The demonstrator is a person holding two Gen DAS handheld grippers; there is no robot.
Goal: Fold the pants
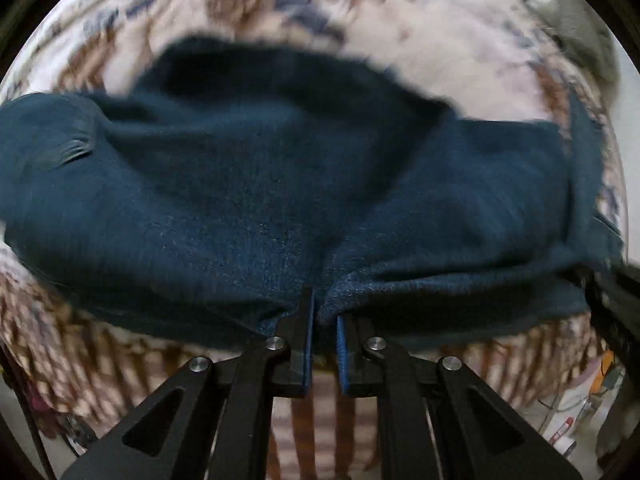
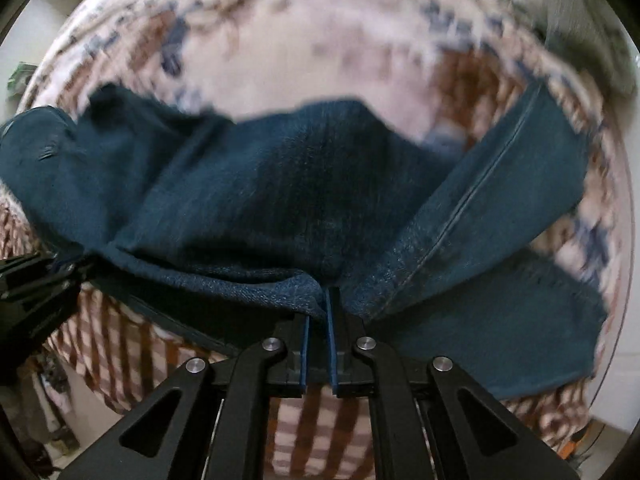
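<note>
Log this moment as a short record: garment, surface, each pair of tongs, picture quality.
garment: dark blue jeans, bunched, one leg with a visible seam running off to the right
surface: patterned blanket, pale with brown and blue marks
left tongs: shut on the jeans at an edge fold
right tongs: shut on the jeans at an edge fold
picture quality: both views smeared by motion blur

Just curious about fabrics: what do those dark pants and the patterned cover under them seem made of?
The pants look like dark blue denim: matte twill grain, stitched seam. The cover seems soft woven or fleecy cloth, printed brown and blue; blur leaves this uncertain.
</note>
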